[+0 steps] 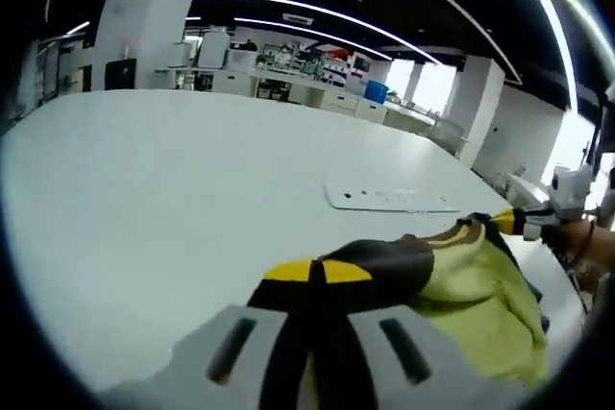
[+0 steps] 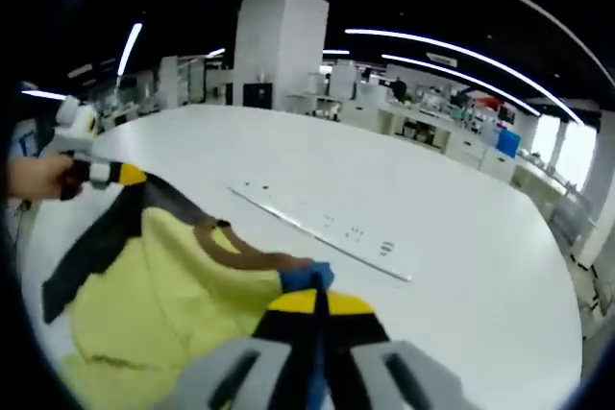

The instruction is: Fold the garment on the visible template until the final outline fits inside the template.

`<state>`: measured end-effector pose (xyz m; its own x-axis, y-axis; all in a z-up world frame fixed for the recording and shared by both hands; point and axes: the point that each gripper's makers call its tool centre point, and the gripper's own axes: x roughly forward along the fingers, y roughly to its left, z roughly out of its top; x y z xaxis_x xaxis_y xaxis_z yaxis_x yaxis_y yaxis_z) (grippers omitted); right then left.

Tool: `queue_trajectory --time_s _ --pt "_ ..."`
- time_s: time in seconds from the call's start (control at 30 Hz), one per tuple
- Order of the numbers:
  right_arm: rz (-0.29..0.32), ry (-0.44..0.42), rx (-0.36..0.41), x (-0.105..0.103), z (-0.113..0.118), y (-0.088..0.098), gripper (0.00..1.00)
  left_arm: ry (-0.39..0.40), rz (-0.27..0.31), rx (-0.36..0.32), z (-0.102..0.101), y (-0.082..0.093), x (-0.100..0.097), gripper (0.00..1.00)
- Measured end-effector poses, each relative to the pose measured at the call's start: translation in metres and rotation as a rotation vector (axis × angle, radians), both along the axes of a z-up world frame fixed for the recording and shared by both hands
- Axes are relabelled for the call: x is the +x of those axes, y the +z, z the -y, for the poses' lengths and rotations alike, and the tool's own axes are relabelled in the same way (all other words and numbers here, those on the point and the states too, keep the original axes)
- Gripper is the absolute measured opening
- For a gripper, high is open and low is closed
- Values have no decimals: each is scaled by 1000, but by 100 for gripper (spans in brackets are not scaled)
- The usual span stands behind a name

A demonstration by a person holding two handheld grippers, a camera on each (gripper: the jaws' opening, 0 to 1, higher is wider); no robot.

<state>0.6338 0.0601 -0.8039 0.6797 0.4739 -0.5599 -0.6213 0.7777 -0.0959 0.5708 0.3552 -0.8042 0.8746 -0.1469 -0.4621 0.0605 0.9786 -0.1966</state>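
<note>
The pale yellow fabric garment with black sleeves and a brown neckband (image 2: 163, 285) hangs stretched between the two grippers over the large white oval table (image 2: 432, 237), nearer the person than the flat white perforated strip (image 2: 322, 220) that lies on that table. The left gripper (image 1: 317, 271), with yellow-tipped jaws, is clenched on a black part of the garment; the right gripper (image 2: 312, 300) is clenched on the edge by the neckband, where a blue patch (image 2: 309, 278) shows. I see no template outline clearly, unless the strip marks it. The risk, as I judge it, is that the cloth sags unevenly between the two grips and lands bunched, or slips out of one thin pinch. Either would leave an outline too wide and lopsided.
</note>
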Motion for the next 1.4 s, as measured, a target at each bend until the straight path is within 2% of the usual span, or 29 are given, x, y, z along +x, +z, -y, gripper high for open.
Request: queue_trajectory --time_s 0.1,0.23,0.33,0.4,0.43,0.53,0.6,0.67,0.73,0.77,0.83,0.9,1.0,1.27,1.4 --pt "-21 7 -22 2 -1 -10 0 -23 -49 45 -1 -15 -5 0" --pt "-52 13 -59 -1 -1 -22 0 -6 -84 22 -3 -27 -8 0" --pt "-62 8 -37 3 -3 -22 0 -10 -69 13 2 -22 -8 0" --pt "-77 13 -10 -1 -6 -18 1 -25 -64 56 0 -21 -8 8" --pt "-69 6 -16 -2 -4 -16 8 -15 -70 57 -2 -20 -10 11" --pt "-46 -23 -22 0 2 -9 34 -32 -45 127 -6 -9 -14 21" --pt "-62 -36 -9 0 6 -9 45 -30 -21 122 -9 -5 -11 32" --pt "-80 -39 12 -5 6 -6 49 -25 -8 119 -11 0 -13 43" --pt "-92 -44 70 -10 4 -3 53 -24 12 102 -12 6 -14 50" --pt "-102 -50 83 -18 5 -1 55 -28 19 98 -12 8 -15 53" --pt "-94 -45 80 -27 7 3 57 -52 16 103 -8 11 -21 55" --pt "-97 -41 99 -35 10 6 59 -64 19 101 -3 18 -37 58" --pt "-112 -49 148 -48 14 11 66 -83 28 92 -2 20 -40 64" --pt "-125 -28 174 -76 37 15 66 -125 56 56 6 32 -71 71" --pt "-129 -14 170 -101 48 16 65 -140 67 51 5 39 -90 73"
